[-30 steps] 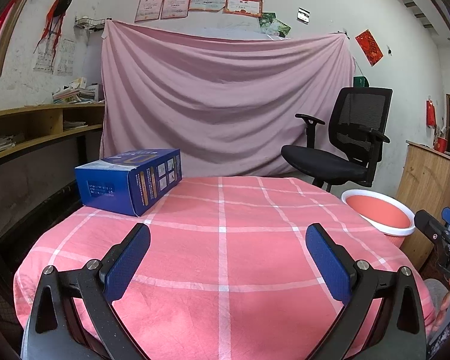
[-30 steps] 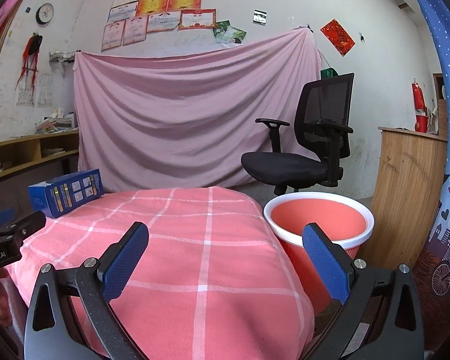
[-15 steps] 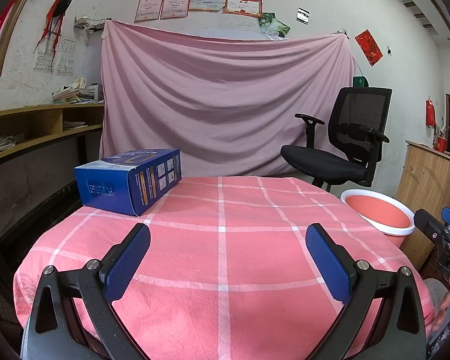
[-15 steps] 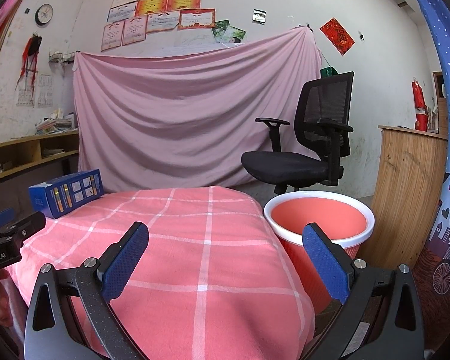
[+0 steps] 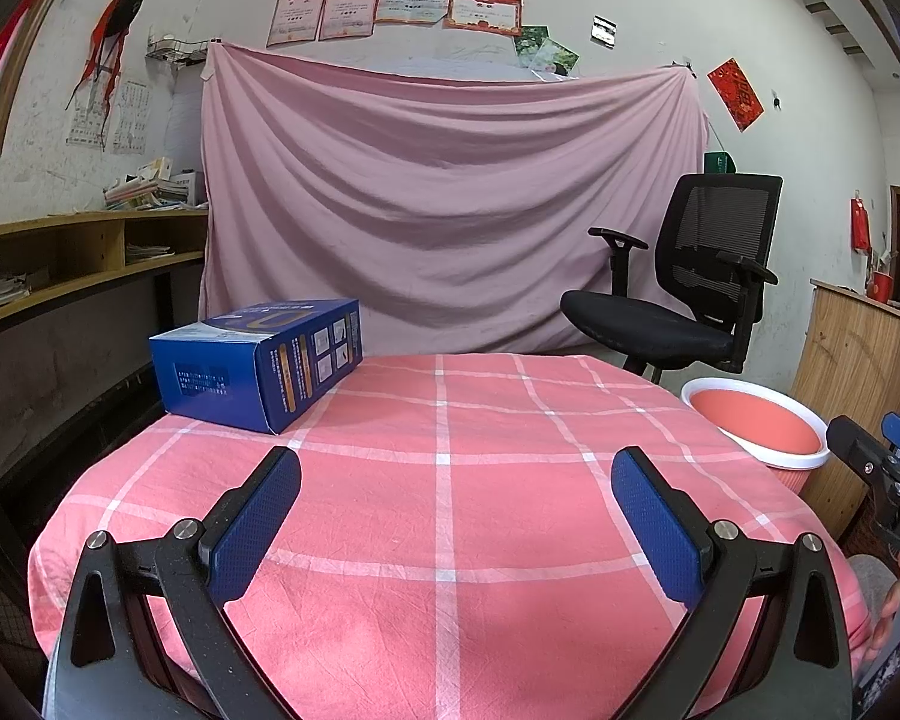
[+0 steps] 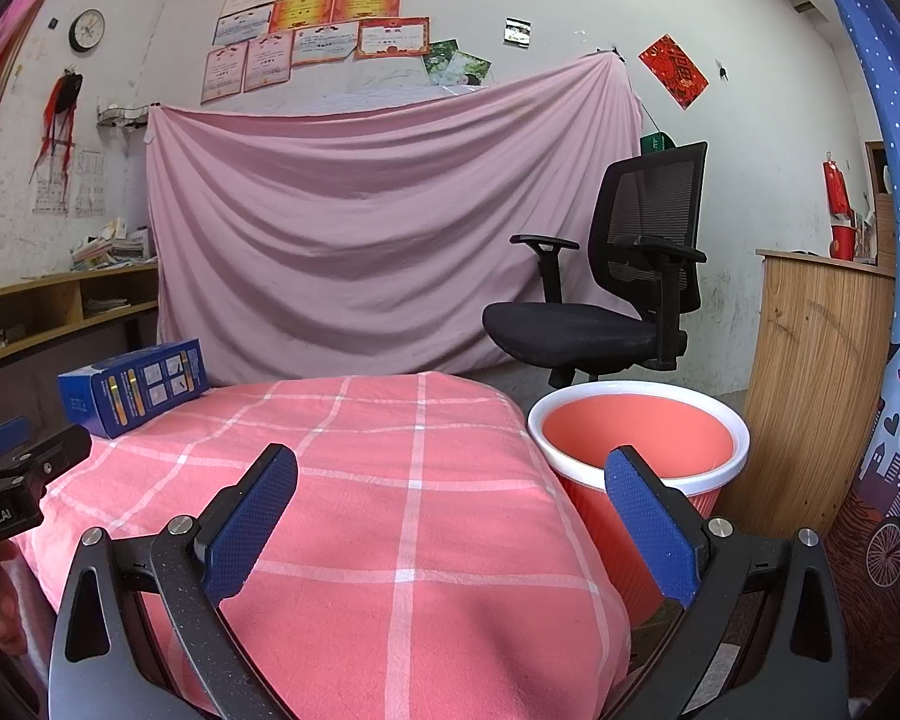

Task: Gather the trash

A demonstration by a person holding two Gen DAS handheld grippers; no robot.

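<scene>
1. The round table (image 5: 450, 540), spread with a pink checked cloth, carries one piece of trash, so collecting has likely not begun.
2. The bin (image 6: 636, 438), red with a white rim, stands on the floor just beside the table's right edge.
3. The blue box (image 5: 258, 360), rectangular and printed, lies flat at the table's far left.
4. The left gripper (image 5: 450, 516) and right gripper (image 6: 447, 513) both gape, empty; the next move probably calls for the left one reaching forward-left to the box.
</scene>
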